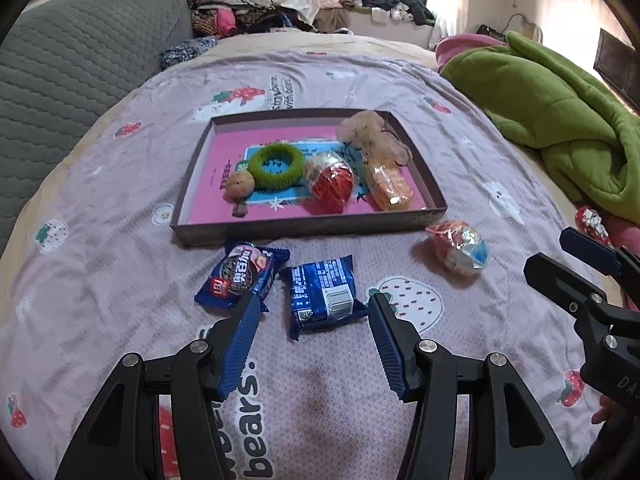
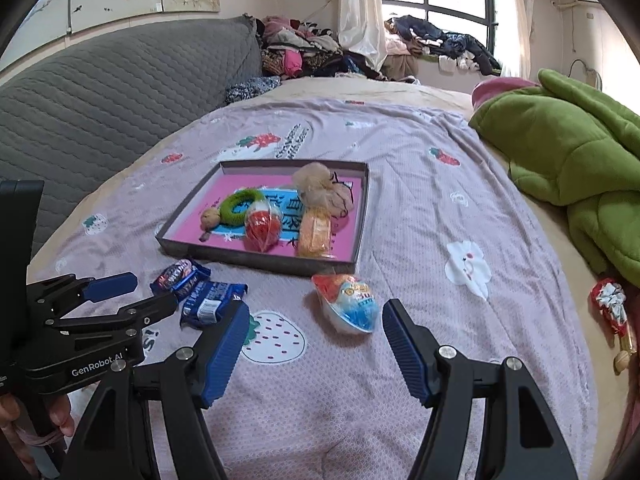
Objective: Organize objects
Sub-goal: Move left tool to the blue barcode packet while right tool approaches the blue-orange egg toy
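Observation:
A shallow box tray [image 1: 200,184] [image 2: 360,220] with a pink floor lies on the bedspread. It holds a green ring [image 1: 276,166], a red egg-shaped snack [image 1: 332,186], an orange packet [image 1: 390,188], a fluffy beige toy [image 1: 368,128] and a small brown toy [image 1: 240,186]. Two blue cookie packets [image 1: 240,276] [image 1: 324,296] lie in front of the tray. My left gripper [image 1: 314,308] is open and empty, just short of the right packet. A blue-and-orange egg snack [image 2: 348,302] [image 1: 460,250] lies ahead of my right gripper [image 2: 316,318], which is open and empty.
A green blanket [image 2: 568,156] is heaped at the right. A red wrapped item [image 2: 610,304] lies at the bed's right edge. A grey quilted headboard [image 2: 100,100] stands at the left. Clothes [image 2: 304,52] are piled at the back.

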A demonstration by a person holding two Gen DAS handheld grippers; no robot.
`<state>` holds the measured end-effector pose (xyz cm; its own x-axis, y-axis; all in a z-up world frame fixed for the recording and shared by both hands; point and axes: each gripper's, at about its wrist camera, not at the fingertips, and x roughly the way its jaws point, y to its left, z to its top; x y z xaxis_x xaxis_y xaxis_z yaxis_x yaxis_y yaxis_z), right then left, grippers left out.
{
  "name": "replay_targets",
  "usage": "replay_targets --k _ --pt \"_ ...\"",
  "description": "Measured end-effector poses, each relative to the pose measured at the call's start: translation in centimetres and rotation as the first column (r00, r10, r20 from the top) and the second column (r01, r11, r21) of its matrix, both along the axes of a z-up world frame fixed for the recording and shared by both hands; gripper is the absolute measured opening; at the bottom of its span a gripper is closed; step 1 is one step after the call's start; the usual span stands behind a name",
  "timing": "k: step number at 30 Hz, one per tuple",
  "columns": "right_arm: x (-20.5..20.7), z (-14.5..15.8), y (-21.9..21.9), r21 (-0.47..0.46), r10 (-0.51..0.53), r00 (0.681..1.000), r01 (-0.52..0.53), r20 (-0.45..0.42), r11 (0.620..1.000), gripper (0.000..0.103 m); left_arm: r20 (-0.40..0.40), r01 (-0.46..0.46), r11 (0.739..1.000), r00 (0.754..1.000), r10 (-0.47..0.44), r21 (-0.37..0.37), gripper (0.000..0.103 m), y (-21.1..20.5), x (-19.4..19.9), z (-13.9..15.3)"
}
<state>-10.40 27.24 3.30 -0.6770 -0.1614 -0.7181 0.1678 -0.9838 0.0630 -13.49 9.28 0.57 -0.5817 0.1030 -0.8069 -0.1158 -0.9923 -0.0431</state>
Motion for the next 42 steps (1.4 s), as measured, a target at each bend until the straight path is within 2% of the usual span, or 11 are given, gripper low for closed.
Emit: replay_targets --k 10,25,38,42 --pt "-1.8 -3.1 0.4 0.016 -0.006 0.999 0.005 0.052 1.000 0.069 0.053 0.011 1.000 0.999 -0.012 0.016 0.058 0.6 -1.2 -2.5" --pt "-4.8 -5.3 0.8 0.032 0.008 0.997 -0.010 0.071 0.999 0.069 0.110 -0.023 0.999 0.994 0.019 0.033 0.058 0.9 -3.7 -5.2" --pt "-8.3 -8.6 0.7 0.072 0.018 0.993 -0.027 0.120 0.997 0.069 0.109 -0.057 0.998 0.993 0.055 0.012 0.058 1.6 -5.1 -6.1" --pt "-8.9 -9.3 0.6 0.075 0.020 0.992 -0.030 0.125 0.997 0.068 0.114 -0.068 0.997 0.991 0.065 0.026 0.058 1.5 -5.4 -6.6"
